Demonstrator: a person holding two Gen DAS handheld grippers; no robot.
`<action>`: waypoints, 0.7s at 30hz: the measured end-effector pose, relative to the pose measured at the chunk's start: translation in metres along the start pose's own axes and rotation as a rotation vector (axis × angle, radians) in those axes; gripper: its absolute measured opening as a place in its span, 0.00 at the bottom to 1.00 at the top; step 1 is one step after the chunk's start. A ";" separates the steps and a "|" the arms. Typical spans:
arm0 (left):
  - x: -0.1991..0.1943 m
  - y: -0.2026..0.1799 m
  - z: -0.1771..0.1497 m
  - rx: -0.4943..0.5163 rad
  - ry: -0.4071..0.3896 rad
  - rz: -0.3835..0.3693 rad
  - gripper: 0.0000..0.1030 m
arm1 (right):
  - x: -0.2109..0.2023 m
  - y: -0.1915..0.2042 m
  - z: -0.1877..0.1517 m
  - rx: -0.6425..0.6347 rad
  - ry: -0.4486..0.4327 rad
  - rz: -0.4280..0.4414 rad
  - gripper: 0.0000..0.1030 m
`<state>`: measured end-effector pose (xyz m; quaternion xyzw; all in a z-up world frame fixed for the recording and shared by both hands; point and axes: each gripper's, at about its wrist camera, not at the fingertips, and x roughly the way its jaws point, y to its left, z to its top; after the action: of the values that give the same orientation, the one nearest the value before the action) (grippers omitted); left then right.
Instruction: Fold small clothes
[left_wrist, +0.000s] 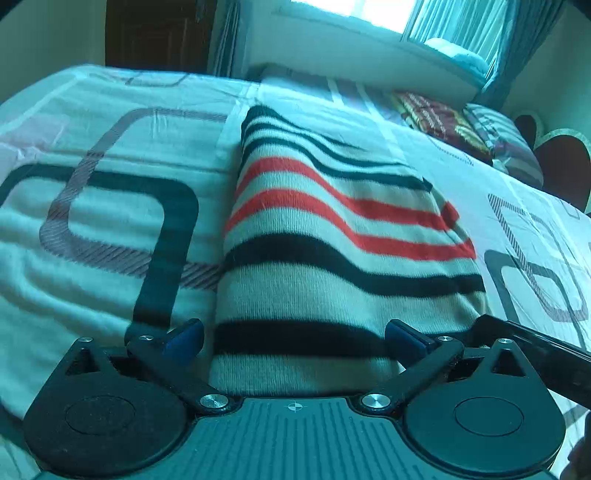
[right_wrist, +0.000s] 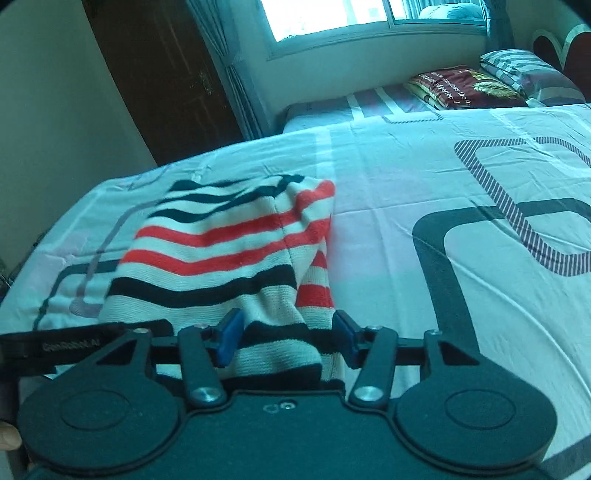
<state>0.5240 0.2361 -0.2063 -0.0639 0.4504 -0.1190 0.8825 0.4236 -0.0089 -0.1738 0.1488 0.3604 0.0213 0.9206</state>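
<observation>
Your left gripper (left_wrist: 293, 338) stands wide, its blue pads (left_wrist: 184, 338) spread to either side of the near end of the striped knit garment (left_wrist: 332, 236), with nothing pinched between them. The garment lies on the bed (left_wrist: 92, 221), a cream knit with black and red bands, running away from you across the patterned sheet. At the right edge of that view the dark body of your right gripper (left_wrist: 535, 343) comes in low beside the garment's near corner.

From the right wrist you see your right gripper (right_wrist: 288, 339) parted as well, less widely, its blue pads (right_wrist: 229, 339) flanking the near right corner of the striped knit garment (right_wrist: 221, 254); the cloth bunches up between them, but whether the pads press it cannot be told. This view shows what the left one does not: the garment's right edge is doubled over, a sleeve or flap lying folded along that side with a seam running down it. The left wrist view instead shows the garment's long left edge lying straight on the sheet.

Farther right, near the headboard (right_wrist: 554, 44), a folded dark red blanket (right_wrist: 465, 86) and a striped pillow (right_wrist: 532, 74) rest on the bed (right_wrist: 424, 177), well apart from the garment.
</observation>
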 end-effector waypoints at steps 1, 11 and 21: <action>-0.001 0.000 -0.001 -0.009 0.013 -0.003 1.00 | -0.004 0.000 -0.002 0.001 -0.002 -0.004 0.54; -0.016 -0.011 -0.012 0.013 0.067 0.077 1.00 | -0.013 -0.010 -0.023 0.036 0.056 -0.038 0.59; -0.058 -0.033 -0.023 0.123 0.073 0.124 1.00 | -0.051 -0.003 -0.023 0.003 0.039 0.040 0.71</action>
<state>0.4674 0.2193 -0.1675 0.0227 0.4771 -0.0937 0.8736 0.3700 -0.0130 -0.1573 0.1571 0.3751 0.0421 0.9126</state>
